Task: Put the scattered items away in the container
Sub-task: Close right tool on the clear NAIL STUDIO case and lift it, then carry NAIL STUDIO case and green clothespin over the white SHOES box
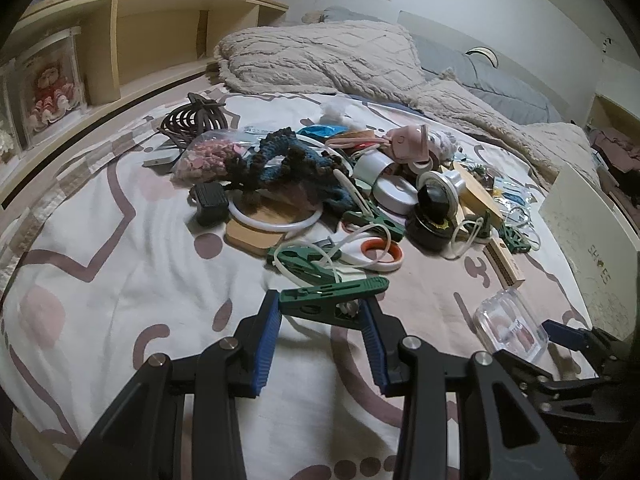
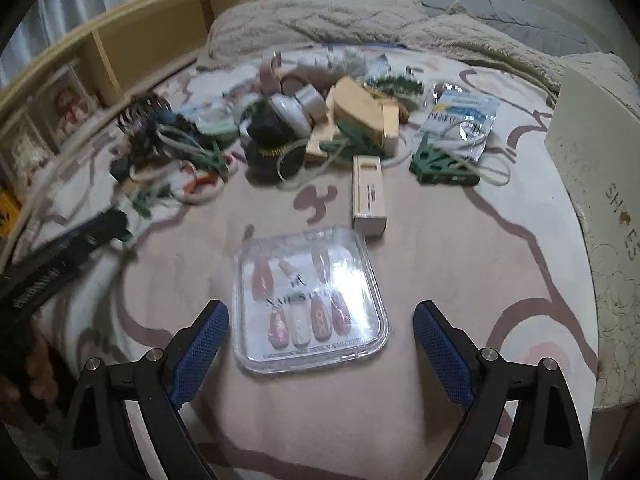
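I see a patterned bed (image 1: 120, 280) beside wooden shelves (image 1: 160, 40). Left gripper (image 1: 320, 312) clamps a green clip (image 1: 336, 292); only the right-wrist view shows the right gripper (image 2: 320, 324), fingers apart around the nail case (image 2: 312, 300).

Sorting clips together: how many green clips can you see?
4: one clip in the left claw, a second clip and third clip just beyond, a fourth clip right of the pile. More may be hidden.

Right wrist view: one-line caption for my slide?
Open right tool poised over clear nail case on bedspread, clutter beyond.
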Demonstrator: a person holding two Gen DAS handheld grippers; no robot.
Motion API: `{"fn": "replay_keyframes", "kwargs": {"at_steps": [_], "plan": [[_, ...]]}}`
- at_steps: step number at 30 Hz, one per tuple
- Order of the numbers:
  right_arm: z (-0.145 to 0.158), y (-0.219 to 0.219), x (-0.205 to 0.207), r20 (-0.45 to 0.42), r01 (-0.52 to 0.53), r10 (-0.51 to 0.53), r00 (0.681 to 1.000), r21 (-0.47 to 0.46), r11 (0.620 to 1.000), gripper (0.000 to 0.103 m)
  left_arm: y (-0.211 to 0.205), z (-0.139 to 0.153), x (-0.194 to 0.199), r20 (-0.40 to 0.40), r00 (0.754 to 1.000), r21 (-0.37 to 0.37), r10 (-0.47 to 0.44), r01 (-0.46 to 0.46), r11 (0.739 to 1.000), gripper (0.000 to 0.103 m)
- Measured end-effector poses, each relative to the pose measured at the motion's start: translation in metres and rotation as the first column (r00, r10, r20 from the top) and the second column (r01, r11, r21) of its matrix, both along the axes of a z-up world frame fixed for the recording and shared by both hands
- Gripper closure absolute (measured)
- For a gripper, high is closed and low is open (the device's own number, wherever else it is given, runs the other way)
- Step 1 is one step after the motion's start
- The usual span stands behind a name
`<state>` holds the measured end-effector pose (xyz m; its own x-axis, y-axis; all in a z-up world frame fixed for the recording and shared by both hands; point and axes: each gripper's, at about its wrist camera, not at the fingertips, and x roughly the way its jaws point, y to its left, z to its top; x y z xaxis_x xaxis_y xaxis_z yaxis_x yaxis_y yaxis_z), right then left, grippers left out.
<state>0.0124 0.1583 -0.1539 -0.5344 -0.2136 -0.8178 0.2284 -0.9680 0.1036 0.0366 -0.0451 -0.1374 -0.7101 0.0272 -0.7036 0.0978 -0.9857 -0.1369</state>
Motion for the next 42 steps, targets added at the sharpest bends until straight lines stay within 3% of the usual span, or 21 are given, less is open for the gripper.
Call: {"fn": "replay_keyframes", "kwargs": {"at_steps": [6,9,19,29,42], "plan": [[-0.003,0.001,-0.006,-0.02,0.001,-0.002,1.0,-0.005,1.0,0.01,0.001,0.0,0.0,0.0,1.0,0.009,-0.011,0.011,1.0,0.064],[-0.001,0.0,-0.007,-0.034,-0.003,0.003,0.999,0.0,1.0,0.027,0.001,0.001,0.001,-0.001,1.0,0.012,-0.014,0.014,1.0,0.064],[0.005,0.002,-0.004,-0.05,0.007,-0.008,0.999,-0.027,1.0,0.027,0.001,0.002,0.002,-0.004,1.0,0.01,-0.016,0.016,1.0,0.064],[0.034,0.006,0.007,-0.123,0.0,-0.008,0.992,-0.068,0.998,0.027,0.004,0.01,0.002,-0.022,1.0,-0.019,-0.015,0.015,1.0,0.064],[0.073,0.05,0.012,-0.238,0.087,-0.115,0.964,-0.126,0.988,0.027,0.055,0.027,0.0,-0.08,0.993,-0.05,-0.088,0.084,0.995,0.064]]}}
